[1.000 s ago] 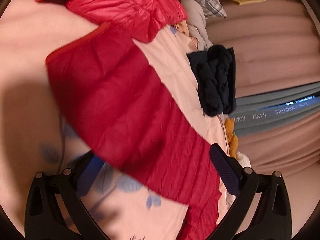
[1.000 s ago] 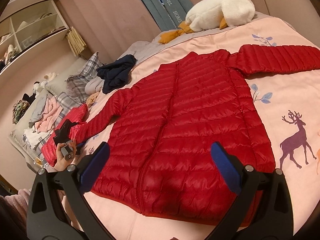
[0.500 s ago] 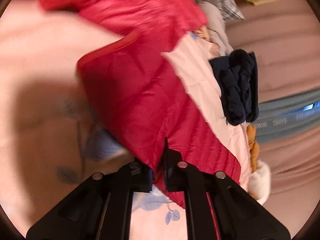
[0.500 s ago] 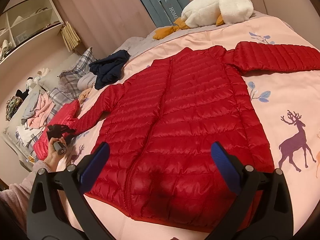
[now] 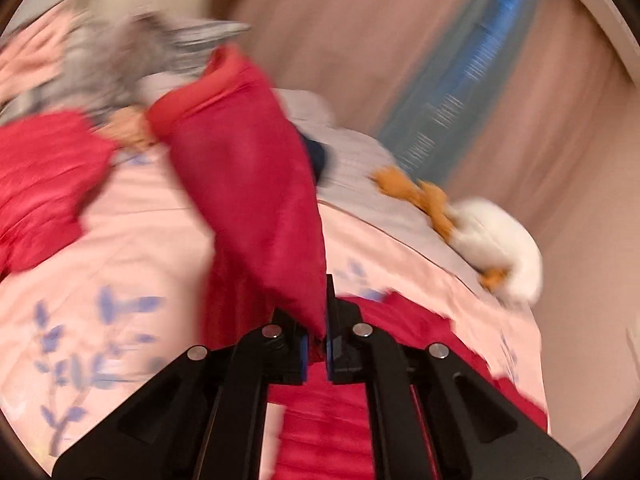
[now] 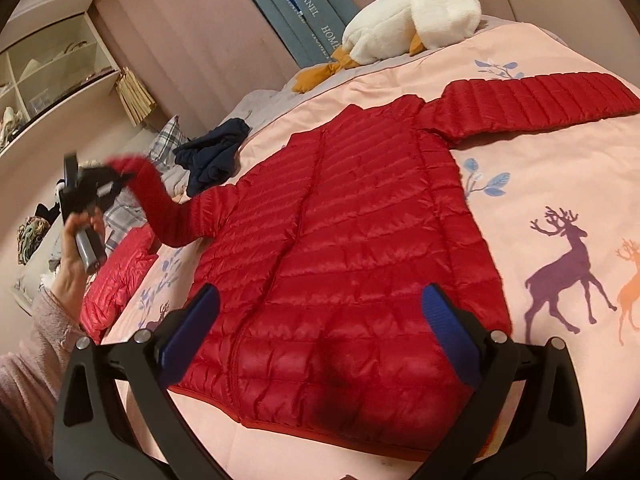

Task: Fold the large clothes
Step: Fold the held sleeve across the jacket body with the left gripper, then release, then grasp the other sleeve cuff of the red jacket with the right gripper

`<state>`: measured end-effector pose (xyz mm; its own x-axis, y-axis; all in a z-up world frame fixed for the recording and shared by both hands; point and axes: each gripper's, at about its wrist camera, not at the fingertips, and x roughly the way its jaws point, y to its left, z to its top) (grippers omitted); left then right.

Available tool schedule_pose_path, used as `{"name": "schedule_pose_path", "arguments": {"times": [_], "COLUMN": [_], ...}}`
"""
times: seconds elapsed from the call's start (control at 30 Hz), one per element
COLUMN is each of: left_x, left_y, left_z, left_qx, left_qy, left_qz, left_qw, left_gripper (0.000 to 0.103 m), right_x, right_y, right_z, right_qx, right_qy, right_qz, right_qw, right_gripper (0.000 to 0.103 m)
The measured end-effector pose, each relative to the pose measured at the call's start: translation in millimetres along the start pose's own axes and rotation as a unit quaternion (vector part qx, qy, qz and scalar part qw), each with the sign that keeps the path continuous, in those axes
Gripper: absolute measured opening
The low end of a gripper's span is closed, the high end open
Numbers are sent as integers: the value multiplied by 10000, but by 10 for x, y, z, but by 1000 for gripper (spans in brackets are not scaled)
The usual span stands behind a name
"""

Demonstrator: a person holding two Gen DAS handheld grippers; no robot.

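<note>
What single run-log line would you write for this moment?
step: sleeve fold | left gripper: shut on sleeve, lifted | right gripper: open above red jacket

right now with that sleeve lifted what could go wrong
The left gripper pinches only the edge of the red jacket's sleeve, so slick fabric may slip out mid-swing. Lifting it could drag the flat body askew. The right gripper hangs open above the hem, pinning nothing.

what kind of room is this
Most likely a bedroom: the red puffer jacket is spread on a bed with a pink deer-print duvet, a white plush goose lies at its far edge, and wall shelves hold oddments.
</note>
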<state>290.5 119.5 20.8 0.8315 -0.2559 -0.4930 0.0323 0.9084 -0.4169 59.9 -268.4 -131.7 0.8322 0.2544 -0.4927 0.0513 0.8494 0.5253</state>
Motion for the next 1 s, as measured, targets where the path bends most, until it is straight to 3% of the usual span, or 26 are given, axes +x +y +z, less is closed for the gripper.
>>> {"name": "schedule_pose_path", "arguments": {"times": [0.2, 0.4, 0.5, 0.53, 0.57, 0.63, 0.73, 0.77, 0.83, 0.93, 1.0], "left_x": [429, 1150, 1494, 1539, 1611, 1624, 1476, 1425, 1276, 1268, 1246], "left_y": [-1303, -2162, -2287, -2271, -2286, -2257, -2043, -1946, -1579, -1089, -811], "left_z": [-652, -1480, -1773, -1812, -1871, -1915, -1800, -1760, -1556, -1317, -1202], "left_qx": [1067, 1722, 1660, 1629, 1561, 1424, 1420, 1383, 1156, 754, 597], "left_qy": [745, 1609, 2081, 2162, 2333, 2448, 2390, 2339, 2120, 1992, 1883], "left_qz": [-553, -389, -246, -226, -237, -288, -566, -648, -770, -838, -679], "left_qw": [9900, 9711, 9636, 9624, 9595, 9586, 9589, 9602, 9673, 9735, 9779], "left_gripper": [5, 6, 21, 33, 53, 65, 66, 72, 75, 75, 75], "right_x": [-120, -191, -212, -218, -219, -200, -96, -42, 95, 429, 709], "right_y": [-228, -508, -608, -632, -646, -670, -691, -681, -648, -595, -578], "right_z": [-5, -5, 27, 40, 57, 112, 240, 292, 421, 685, 872], "right_qx": [191, 375, 472, 483, 496, 522, 569, 566, 528, 527, 612], "right_qy": [-51, 15, 55, 58, 75, 108, 184, 202, 257, 382, 536], "right_qz": [-86, -339, -418, -420, -427, -402, -322, -286, -244, 25, 286], "right_qw": [9998, 9987, 9980, 9979, 9978, 9978, 9977, 9978, 9980, 9979, 9963], "right_gripper": [101, 101, 101, 101, 101, 101, 101, 101, 101, 101, 101]}}
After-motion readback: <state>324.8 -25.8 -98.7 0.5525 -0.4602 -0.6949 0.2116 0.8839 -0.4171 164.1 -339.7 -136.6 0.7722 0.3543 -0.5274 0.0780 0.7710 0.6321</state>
